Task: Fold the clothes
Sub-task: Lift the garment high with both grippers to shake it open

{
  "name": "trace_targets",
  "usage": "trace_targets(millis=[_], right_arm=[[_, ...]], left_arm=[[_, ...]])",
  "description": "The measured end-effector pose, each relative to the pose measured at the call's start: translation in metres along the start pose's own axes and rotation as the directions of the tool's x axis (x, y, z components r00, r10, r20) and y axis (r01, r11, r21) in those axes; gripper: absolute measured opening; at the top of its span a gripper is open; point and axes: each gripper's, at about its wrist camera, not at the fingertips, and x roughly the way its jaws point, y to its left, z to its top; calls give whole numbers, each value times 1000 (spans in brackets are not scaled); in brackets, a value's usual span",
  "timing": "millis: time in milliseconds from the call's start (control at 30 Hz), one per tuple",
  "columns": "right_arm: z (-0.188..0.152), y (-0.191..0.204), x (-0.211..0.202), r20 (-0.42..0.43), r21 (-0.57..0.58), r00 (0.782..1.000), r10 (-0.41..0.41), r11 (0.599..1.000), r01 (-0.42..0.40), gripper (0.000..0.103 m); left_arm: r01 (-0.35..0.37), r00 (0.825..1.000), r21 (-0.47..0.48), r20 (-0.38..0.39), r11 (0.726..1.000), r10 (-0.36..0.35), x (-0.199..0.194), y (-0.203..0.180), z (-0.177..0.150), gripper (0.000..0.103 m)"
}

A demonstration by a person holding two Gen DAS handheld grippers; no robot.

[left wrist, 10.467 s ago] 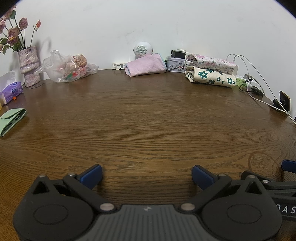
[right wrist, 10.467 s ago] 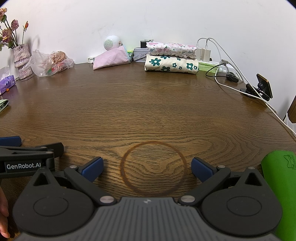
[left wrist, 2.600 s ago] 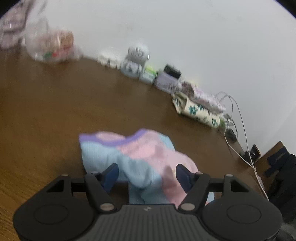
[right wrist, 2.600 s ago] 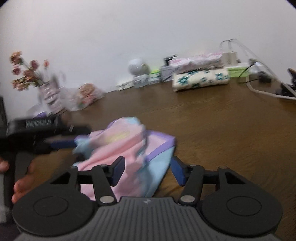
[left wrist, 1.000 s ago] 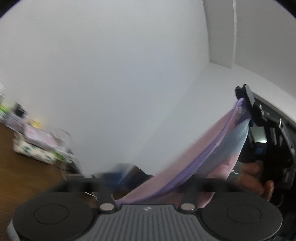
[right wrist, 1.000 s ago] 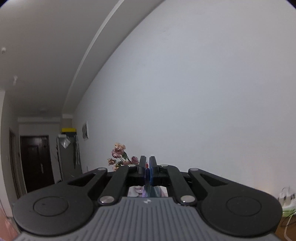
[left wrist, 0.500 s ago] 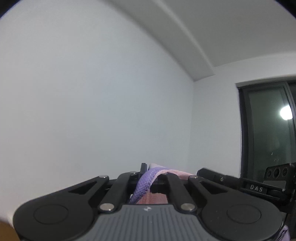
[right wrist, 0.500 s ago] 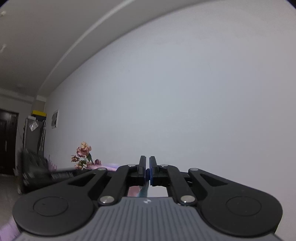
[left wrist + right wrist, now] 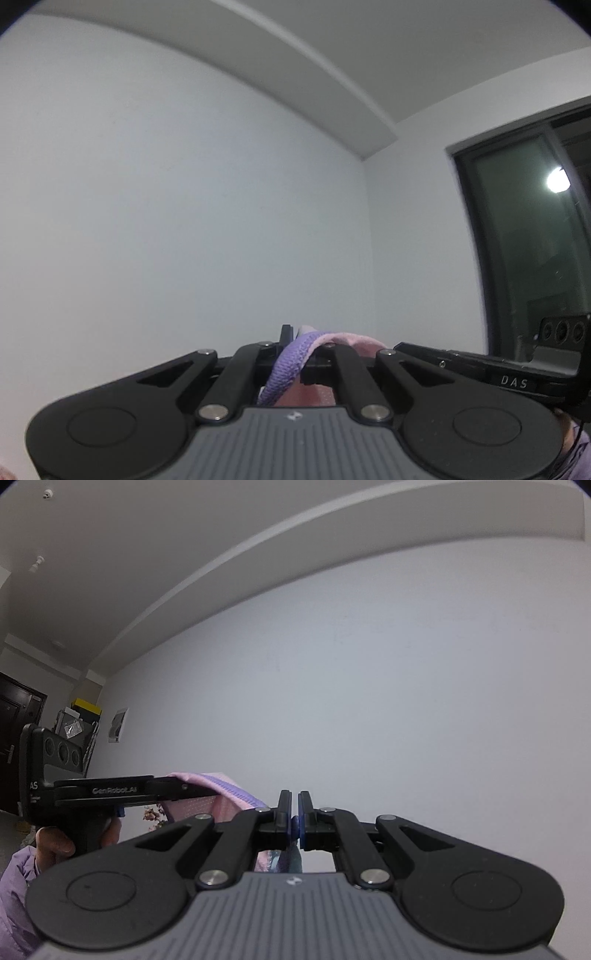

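The garment (image 9: pixel 291 363) has left the table and hangs pinched in both raised grippers, left gripper (image 9: pixel 295 338) and right gripper (image 9: pixel 294 814).

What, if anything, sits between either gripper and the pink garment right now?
Nothing visible does. The left gripper is already shut on the garment's purple-trimmed edge, and the right gripper is shut with cloth hanging between its jaws. Both cameras point up at wall and ceiling, so the table is out of view.

The left gripper (image 9: pixel 295 341) was clamped on the garment's purple hem (image 9: pixel 286 363), raised toward the wall (image 9: pixel 184 221).
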Motion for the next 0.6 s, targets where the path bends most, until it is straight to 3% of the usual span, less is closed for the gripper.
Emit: trace_targets(millis=[133,233,333,367,400,433,467,500,600], right_arm=[[-29,-19,44,-90,35,996,-12,999,15,3],[-55,-36,74,-181,46,982,-48,997,57,3],[-81,-54,104,-271,54,959,-82,994,100,3],[-90,-60,114,-300,55,949,-92,992,114,4],[-99,-65,124,-329,56,939,-103,990,128,9],[-107,-71,134,-358,57,927,-113,988,143,18],[-116,-77,144,-387,57,914,-123,986,157,47],[-125,-83,154,-415,57,900,-133,984,171,65],[-151,-100,184,-497,54,853,-160,975,214,71]], left_arm=[[-63,994,-40,-94,997,59,30,40,-27,2],[-150,978,-116,-166,982,130,70,88,-56,2],[-307,931,-124,-244,944,270,112,125,-83,11],[-363,908,-125,-271,924,320,124,134,-92,29],[-412,882,-127,-303,902,360,130,139,-100,47],[-451,859,-128,-333,883,390,133,144,-108,52],[-454,851,-129,-356,882,386,130,145,-118,54],[-457,843,-130,-379,880,382,126,145,-127,55],[-465,812,-120,-453,877,369,105,141,-163,71]])
